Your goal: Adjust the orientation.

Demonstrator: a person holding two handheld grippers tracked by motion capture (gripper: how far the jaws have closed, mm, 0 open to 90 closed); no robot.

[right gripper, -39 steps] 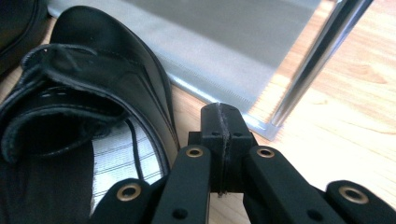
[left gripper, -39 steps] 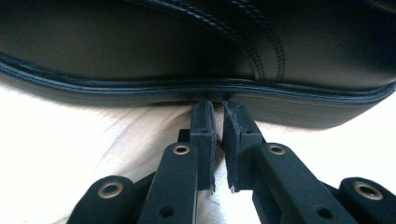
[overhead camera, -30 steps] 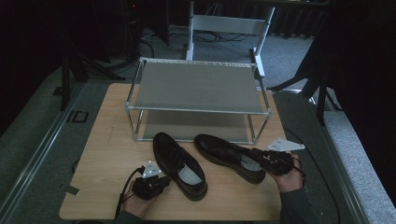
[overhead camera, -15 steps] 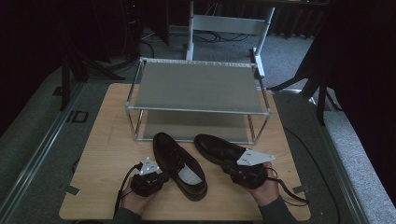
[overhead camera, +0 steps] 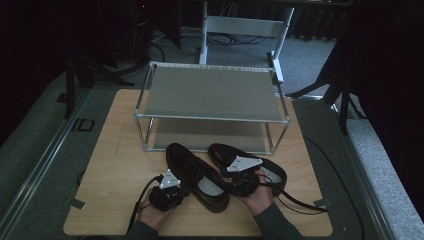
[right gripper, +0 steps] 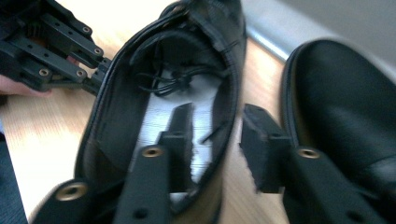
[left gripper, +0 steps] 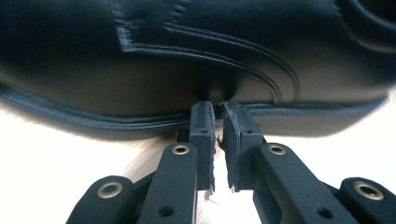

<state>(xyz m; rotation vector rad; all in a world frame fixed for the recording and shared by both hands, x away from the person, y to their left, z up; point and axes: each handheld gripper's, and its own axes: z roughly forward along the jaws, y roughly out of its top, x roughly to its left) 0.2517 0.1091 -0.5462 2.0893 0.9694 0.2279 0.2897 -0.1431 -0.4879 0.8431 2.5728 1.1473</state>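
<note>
Plywood tabletop [overhead camera: 115,150] carries a two-tier grey metal shoe rack [overhead camera: 212,95] at its far side, with a pair of black leather lace-up shoes on the boards in front of it. Left shoe [overhead camera: 197,175] lies nearer the table's middle, heel toward the person; the right shoe [overhead camera: 225,152] sits just beside it, close to the rack's lower shelf. From the near edge, the left gripper [overhead camera: 175,186] presses its nearly closed jaws against the left shoe's outer side at the sole seam, pinching nothing visible between them. Across the same shoe, the right gripper [right gripper: 217,140], jaws spread and just opening further, straddles its inner wall, one finger inside over the insole, the other outside between the two shoes.
</note>
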